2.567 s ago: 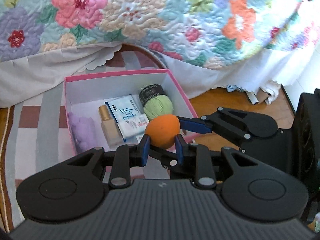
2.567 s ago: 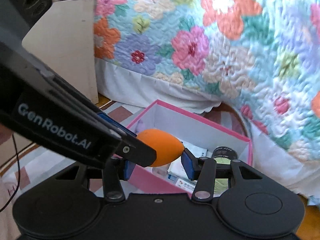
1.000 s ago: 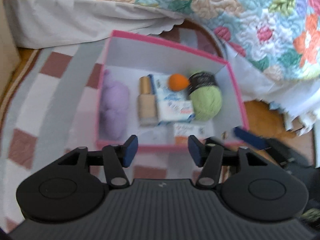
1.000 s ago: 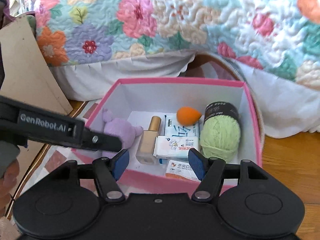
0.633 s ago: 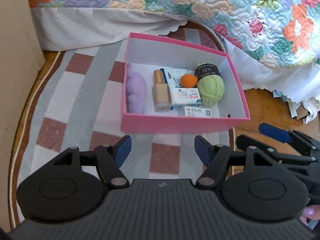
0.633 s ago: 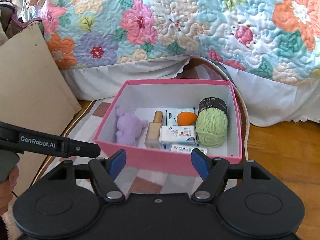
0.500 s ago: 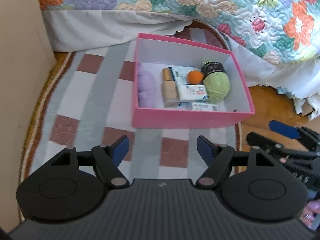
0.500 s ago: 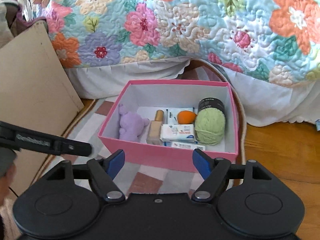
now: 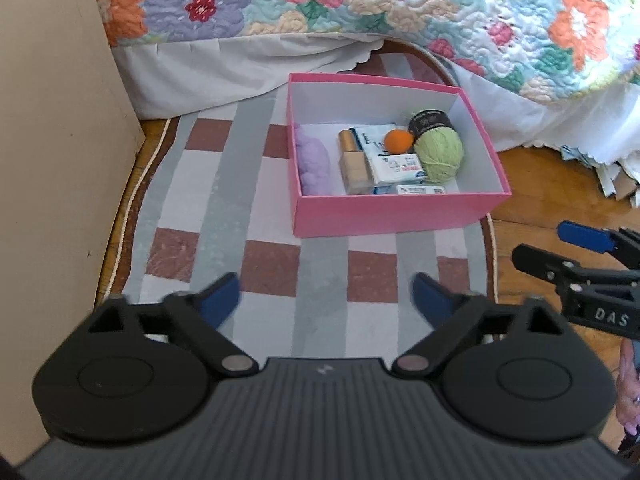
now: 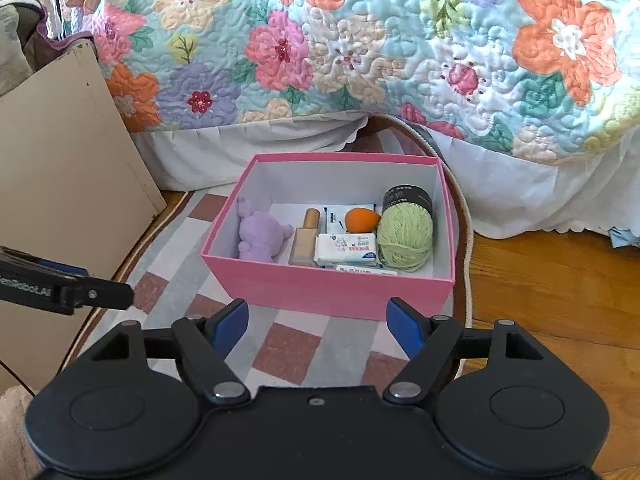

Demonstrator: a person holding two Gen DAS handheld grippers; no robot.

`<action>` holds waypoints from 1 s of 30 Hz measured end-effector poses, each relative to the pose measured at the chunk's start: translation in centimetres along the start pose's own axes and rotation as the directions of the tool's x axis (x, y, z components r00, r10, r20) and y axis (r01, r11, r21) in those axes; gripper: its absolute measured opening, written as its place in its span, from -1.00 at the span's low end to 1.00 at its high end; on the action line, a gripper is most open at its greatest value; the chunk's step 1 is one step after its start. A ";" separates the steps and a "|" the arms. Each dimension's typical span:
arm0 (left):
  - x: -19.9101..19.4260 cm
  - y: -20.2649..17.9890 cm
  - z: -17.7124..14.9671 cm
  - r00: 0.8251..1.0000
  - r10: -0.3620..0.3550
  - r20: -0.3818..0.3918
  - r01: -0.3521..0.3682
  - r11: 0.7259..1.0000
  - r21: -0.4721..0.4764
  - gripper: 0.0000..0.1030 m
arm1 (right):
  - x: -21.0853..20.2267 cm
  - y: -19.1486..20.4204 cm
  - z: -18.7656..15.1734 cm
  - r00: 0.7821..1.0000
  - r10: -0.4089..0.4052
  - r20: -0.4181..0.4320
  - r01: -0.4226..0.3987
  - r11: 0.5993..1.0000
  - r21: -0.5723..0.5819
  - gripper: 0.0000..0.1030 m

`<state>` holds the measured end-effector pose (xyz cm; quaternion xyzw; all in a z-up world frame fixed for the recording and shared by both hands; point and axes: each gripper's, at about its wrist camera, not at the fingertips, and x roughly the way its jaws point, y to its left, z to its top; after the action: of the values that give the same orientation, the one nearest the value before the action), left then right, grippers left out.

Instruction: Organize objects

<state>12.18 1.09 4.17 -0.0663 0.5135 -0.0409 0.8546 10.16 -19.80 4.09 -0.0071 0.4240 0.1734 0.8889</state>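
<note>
You have dropped the orange sponge (image 10: 361,219) into the pink box (image 10: 332,288) at twelve o'clock, and both the left gripper (image 9: 326,300) and the right gripper (image 10: 318,324) have pulled back with jaws opening and empty, so that item looks done.

You see a pink box (image 10: 328,288) holding green yarn (image 10: 406,242), an orange sponge (image 10: 361,220) and a lilac plush (image 10: 262,236); the quilt (image 10: 360,40) is floral, the rug (image 9: 224,200) checked.

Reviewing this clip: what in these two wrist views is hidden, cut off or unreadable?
- Small flat packet, right wrist view: mostly behind the pink box front wall.
- Tissue pack print, both views: too small to read.
- Purple plush toy, left wrist view: shape unclear, partly behind the box wall.
- Right gripper, left wrist view: cut off by the right edge.
- Rug far end: under the bed skirt.
</note>
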 end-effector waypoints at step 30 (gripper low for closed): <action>-1.6 0.1 -2.1 0.994 0.090 -0.054 -0.090 0.996 0.000 0.92 | -2.4 1.4 -1.2 0.985 -0.140 -0.102 0.146 0.988 0.049 0.84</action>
<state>9.56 1.22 4.62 -0.0429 0.5391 -0.0034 0.8412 7.47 -19.43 5.36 -0.0211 0.4704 0.0966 0.8769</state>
